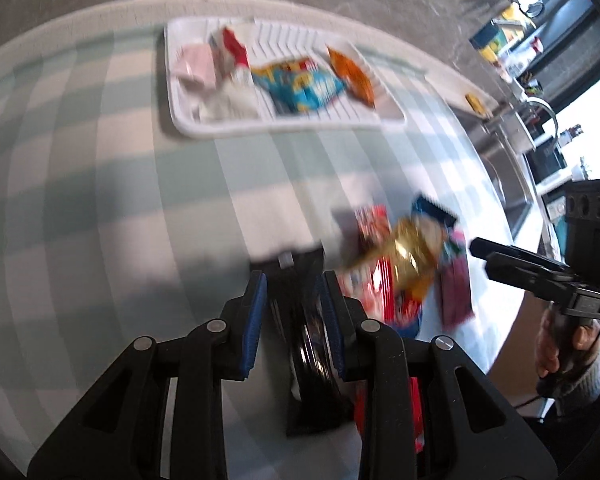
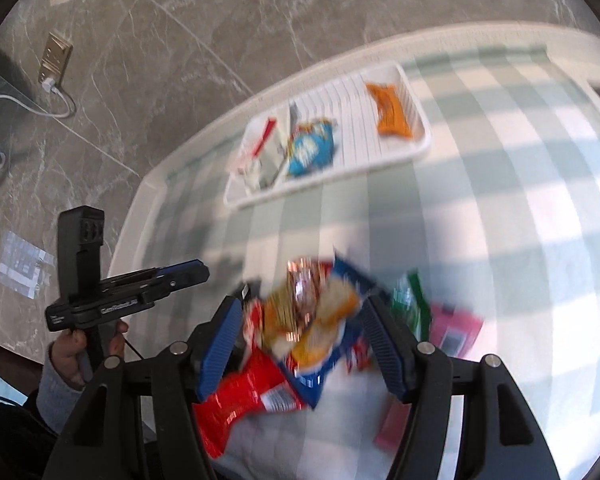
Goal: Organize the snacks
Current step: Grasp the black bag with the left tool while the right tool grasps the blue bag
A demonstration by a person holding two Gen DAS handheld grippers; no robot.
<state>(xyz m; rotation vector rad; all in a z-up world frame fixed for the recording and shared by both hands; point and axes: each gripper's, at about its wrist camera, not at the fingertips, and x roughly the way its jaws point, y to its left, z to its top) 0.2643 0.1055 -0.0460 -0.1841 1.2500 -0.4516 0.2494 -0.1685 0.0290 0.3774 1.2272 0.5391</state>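
A white ribbed tray (image 1: 320,128) (image 2: 380,160) at the table's far side holds several snacks, among them a blue bag (image 1: 300,84) (image 2: 312,148) and an orange packet (image 1: 352,76) (image 2: 392,112). A loose pile of snacks lies near me: a gold-and-blue bag (image 1: 412,252) (image 2: 312,320), a red bag (image 2: 244,396) and a green packet (image 2: 410,300). My left gripper (image 1: 292,284) has its blue pads on either side of a dark round-ended package (image 1: 308,344). My right gripper (image 2: 304,312) is open, its fingers astride the gold-and-blue bag.
The table has a green-and-white checked cloth (image 1: 120,184). A pink packet (image 2: 456,330) lies right of the pile. Grey marble floor (image 2: 180,40) lies beyond the table edge. A kitchen counter with a sink (image 1: 512,168) stands at the right.
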